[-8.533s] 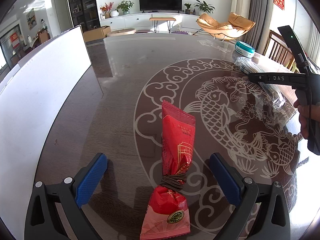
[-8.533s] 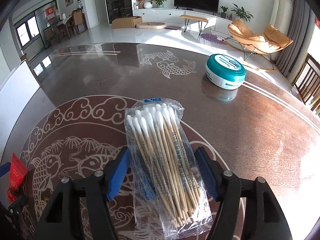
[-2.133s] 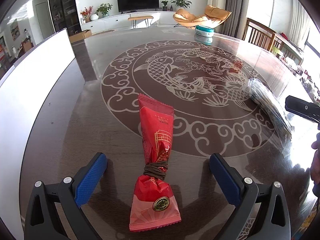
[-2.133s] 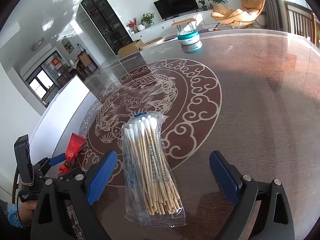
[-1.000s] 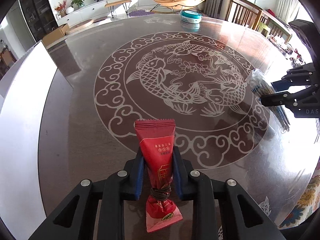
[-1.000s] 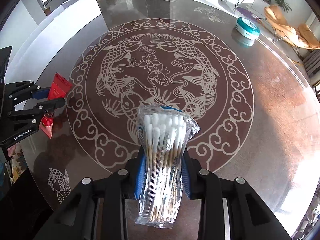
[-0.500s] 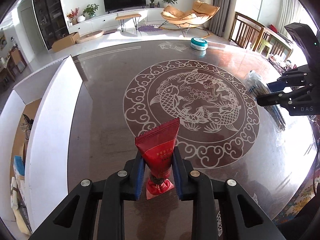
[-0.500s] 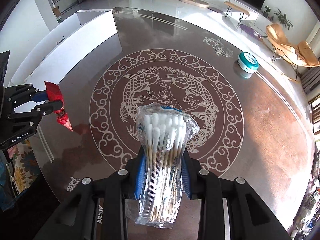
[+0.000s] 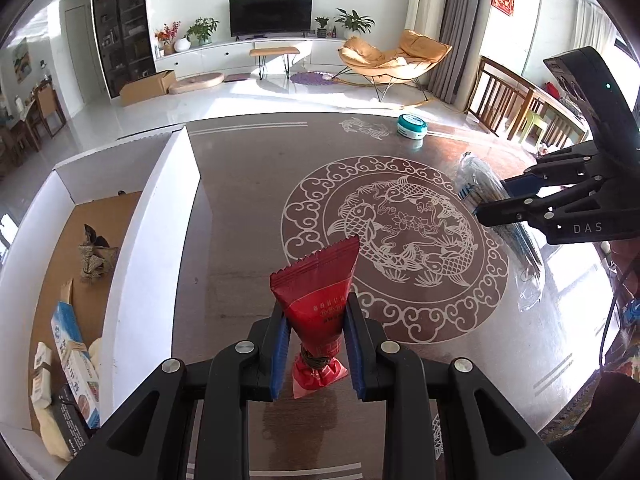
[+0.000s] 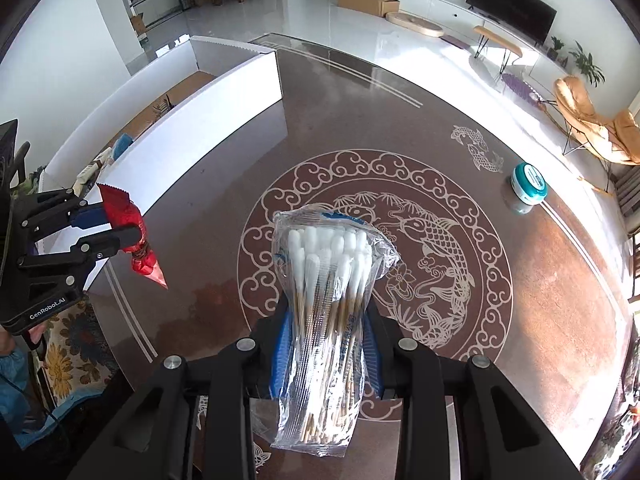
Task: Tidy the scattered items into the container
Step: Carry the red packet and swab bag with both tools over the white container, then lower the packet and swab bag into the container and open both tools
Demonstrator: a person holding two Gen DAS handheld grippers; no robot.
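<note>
My left gripper is shut on a red snack packet and holds it high above the dark table. It also shows at the left of the right wrist view with the packet. My right gripper is shut on a clear bag of cotton swabs, also lifted; it shows at the right of the left wrist view. The white container box stands at the table's left and holds several items.
A teal round tin sits at the far side of the table, also in the right wrist view. The table top bears a carved fish medallion. Chairs stand beyond the far right edge.
Both grippers have risen further above the table with their loads. The inside of the white box has come more into view at the left.
</note>
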